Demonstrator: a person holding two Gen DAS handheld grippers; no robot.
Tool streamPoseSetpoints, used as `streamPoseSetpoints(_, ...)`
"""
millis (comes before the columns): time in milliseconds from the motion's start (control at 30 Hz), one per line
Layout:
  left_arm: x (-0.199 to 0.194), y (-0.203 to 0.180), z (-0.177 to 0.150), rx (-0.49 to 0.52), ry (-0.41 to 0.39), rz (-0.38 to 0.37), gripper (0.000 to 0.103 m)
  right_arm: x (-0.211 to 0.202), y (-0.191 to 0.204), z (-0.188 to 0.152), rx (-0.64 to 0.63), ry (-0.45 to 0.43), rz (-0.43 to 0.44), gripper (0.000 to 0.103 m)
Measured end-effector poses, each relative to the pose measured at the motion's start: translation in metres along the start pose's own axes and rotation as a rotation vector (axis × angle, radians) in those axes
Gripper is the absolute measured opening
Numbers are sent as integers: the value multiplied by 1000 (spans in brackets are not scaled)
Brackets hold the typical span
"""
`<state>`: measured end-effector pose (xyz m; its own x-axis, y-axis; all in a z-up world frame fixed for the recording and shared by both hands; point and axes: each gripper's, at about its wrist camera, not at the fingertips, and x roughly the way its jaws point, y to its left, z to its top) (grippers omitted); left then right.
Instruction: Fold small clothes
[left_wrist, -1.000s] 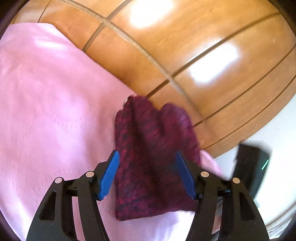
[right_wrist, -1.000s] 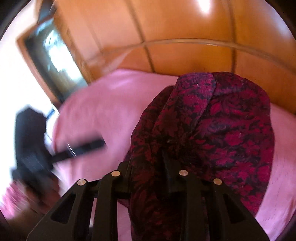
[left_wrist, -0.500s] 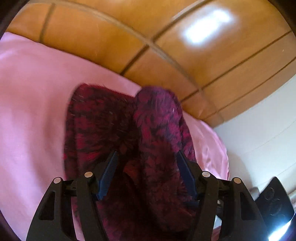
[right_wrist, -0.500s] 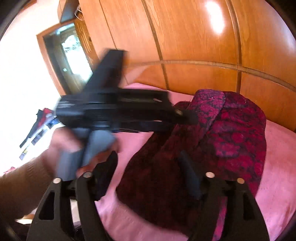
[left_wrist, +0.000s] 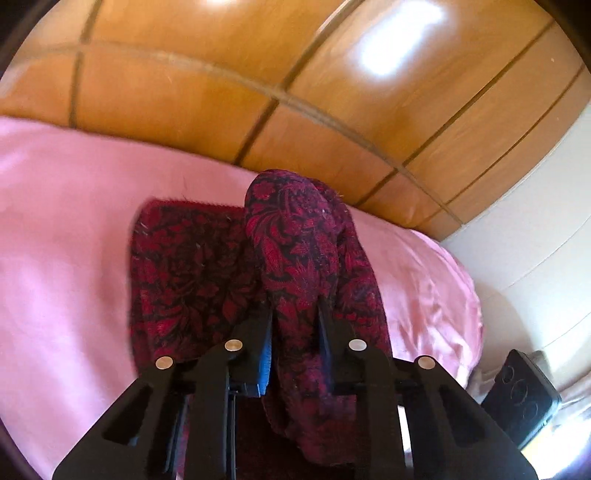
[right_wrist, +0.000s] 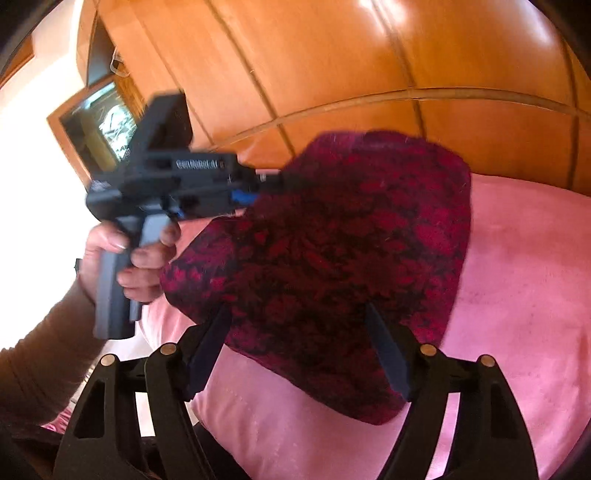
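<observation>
Left gripper (left_wrist: 293, 325) has just closed, pinching the red garment (left_wrist: 295, 258). Right gripper (right_wrist: 295, 332) spread, empty. Carry the fold across evenly, edges matched

Quick count from where I'm standing: one dark red floral garment (left_wrist: 295, 258) – just the one, bunched up around 12 o'clock off my fingers. One pink bedsheet (left_wrist: 66, 240) under it. Two grippers – my left gripper (left_wrist: 294, 325) and my right gripper (right_wrist: 297, 354), two fingers each. One hand (right_wrist: 122, 258) in view, at about 9 o'clock in the right camera, with one tan sleeve (right_wrist: 40, 354). One wooden panelled headboard (left_wrist: 221, 92) up at 12, one black phone (left_wrist: 521, 398) at 4 o'clock, one framed mirror (right_wrist: 99, 125) at 10.
</observation>
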<state>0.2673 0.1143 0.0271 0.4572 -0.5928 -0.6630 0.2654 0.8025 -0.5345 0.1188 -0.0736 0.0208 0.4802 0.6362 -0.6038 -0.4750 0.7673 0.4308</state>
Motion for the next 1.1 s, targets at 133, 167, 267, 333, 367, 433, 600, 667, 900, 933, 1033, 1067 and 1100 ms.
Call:
streamPoseSetpoints(133,-24,36,-26,-57,-44,94,19,30,30,-5,-57,34,11,76)
streamPoseSetpoints(167,-24,46,-35,-70,-41,134,17,43,36,-6,-63,51,22,76)
streamPoseSetpoints(267,-18,67,-54,-103,-30,216,17,78,47,-8,-91,86,6,76)
streamPoseSetpoints(333,-19,65,-57,-98,-53,247,22,83,51,-8,-107,85,-17,77)
streamPoseSetpoints(367,-17,58,-57,-73,-65,289,28,82,52,-6,-111,94,-15,77)
streamPoseSetpoints(433,-12,41,-58,6,-87,383,28,74,49,-2,-109,122,26,75)
streamPoseSetpoints(600,-13,36,-64,31,-126,438,28,26,21,43,-40,6,56,75)
streamPoseSetpoints(667,-10,35,-64,28,-133,436,28,25,10,67,-24,-37,-11,72)
streamPoseSetpoints(900,-5,41,-68,47,-127,454,28,109,-14,132,7,81,-187,52)
streamPoseSetpoints(933,-3,42,-69,50,-126,465,28,130,-14,135,-10,134,-216,52)
streamPoseSetpoints(1033,7,50,-73,39,-119,493,28,161,-9,116,-79,212,-301,53)
streamPoseSetpoints(1067,9,53,-75,37,-122,500,28,167,-8,105,-114,218,-336,53)
streamPoseSetpoints(1100,9,56,-76,25,-131,494,28,171,-6,103,-133,211,-354,53)
